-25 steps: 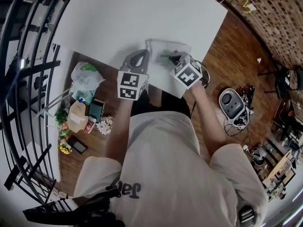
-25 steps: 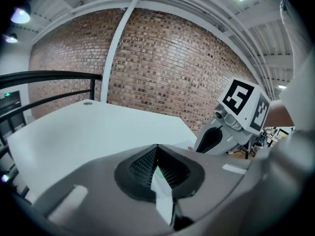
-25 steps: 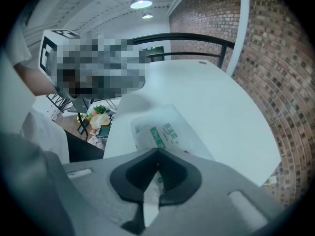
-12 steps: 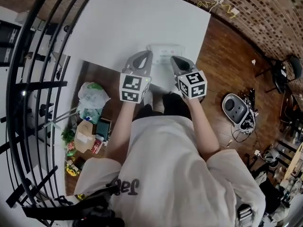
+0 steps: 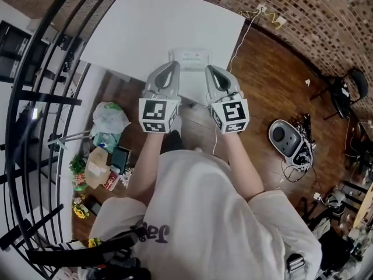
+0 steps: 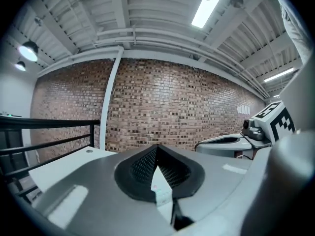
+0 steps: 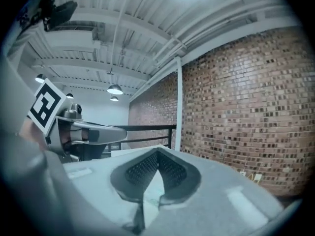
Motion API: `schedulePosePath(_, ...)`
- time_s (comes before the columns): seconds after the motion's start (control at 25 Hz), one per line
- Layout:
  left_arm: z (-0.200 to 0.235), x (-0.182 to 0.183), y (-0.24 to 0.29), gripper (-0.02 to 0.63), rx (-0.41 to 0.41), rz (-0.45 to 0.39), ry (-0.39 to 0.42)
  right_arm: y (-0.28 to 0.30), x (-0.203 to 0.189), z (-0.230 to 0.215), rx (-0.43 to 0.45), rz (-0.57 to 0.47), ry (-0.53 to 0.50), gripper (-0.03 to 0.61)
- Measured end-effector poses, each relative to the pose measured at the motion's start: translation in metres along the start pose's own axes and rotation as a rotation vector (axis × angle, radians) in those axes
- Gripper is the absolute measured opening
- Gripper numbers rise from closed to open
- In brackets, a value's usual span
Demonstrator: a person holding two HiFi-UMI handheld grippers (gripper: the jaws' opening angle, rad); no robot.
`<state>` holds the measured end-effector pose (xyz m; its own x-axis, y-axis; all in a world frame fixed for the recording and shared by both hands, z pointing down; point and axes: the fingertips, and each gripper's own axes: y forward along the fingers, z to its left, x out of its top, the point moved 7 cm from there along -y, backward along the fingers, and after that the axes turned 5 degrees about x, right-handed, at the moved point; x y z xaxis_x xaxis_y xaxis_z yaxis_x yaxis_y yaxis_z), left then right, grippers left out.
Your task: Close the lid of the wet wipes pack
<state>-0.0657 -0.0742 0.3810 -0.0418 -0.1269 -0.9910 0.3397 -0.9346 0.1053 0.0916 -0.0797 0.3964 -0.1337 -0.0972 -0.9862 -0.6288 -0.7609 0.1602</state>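
Wipes pack (image 5: 190, 67) lies flat at the near edge of the white table (image 5: 151, 31), upper centre of the head view. Left gripper (image 5: 173, 67) is just beside its left end, right gripper (image 5: 209, 70) beside its right end. Both grippers' jaws are closed tip to tip and hold nothing. Contact with the pack is unclear.

Wet wipes pack (image 5: 191, 64) details too small.

A white table (image 5: 163, 28) fills twelve o'clock over wooden floor (image 5: 274, 80). Brick wall (image 5: 315, 10) curves at two o'clock; black railing (image 5: 46, 97) runs at nine.
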Motion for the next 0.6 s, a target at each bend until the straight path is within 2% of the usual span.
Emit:
schedulePosePath(0.16,-0.053,0.010,-0.049,0.015,0.060,-0.051,0.010,-0.075,-0.003,0.009,-0.034,-0.012,0.007,-0.009)
schedulePosePath(0.32,-0.099,0.019,-0.074,0.015,0.083,-0.049,0.040,-0.124,-0.002,0.007,-0.028,-0.032,0.013,-0.011)
schedulePosePath(0.48,-0.122,0.018,-0.095,0.015,0.072,-0.026,0.058,-0.149,0.001,0.027,-0.003,-0.031,0.014,-0.010)
schedulePosePath(0.6,-0.124,0.028,-0.108,0.015,0.062,-0.054,0.065,-0.157,0.012,0.044,0.000,-0.051,-0.012,-0.010)
